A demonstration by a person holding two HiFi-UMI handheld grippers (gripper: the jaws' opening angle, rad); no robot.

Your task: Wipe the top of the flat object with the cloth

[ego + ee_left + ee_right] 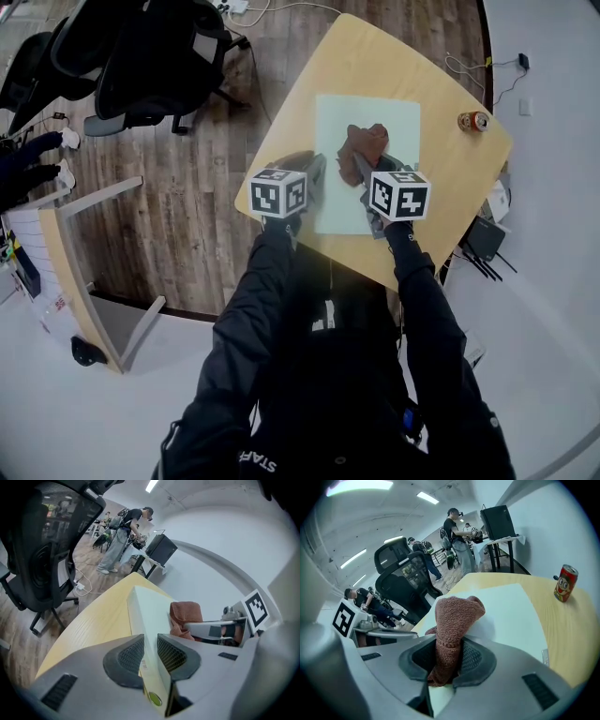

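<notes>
Cloth [364, 150], brown and bunched, is pinched in the right gripper [447, 657] jaws and sits on the pale flat object [394, 122] lying on the yellow table [375, 56], left gripper [150, 656] jaws clamped narrow on that object's near edge.

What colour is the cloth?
The cloth is reddish-brown, a knitted texture; clearest in the right gripper view.

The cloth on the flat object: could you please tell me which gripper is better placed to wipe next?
Right. The right gripper is shut on the brown cloth, which lies on top of the flat object. The left gripper grips that object's near edge, likely steadying it.
</notes>
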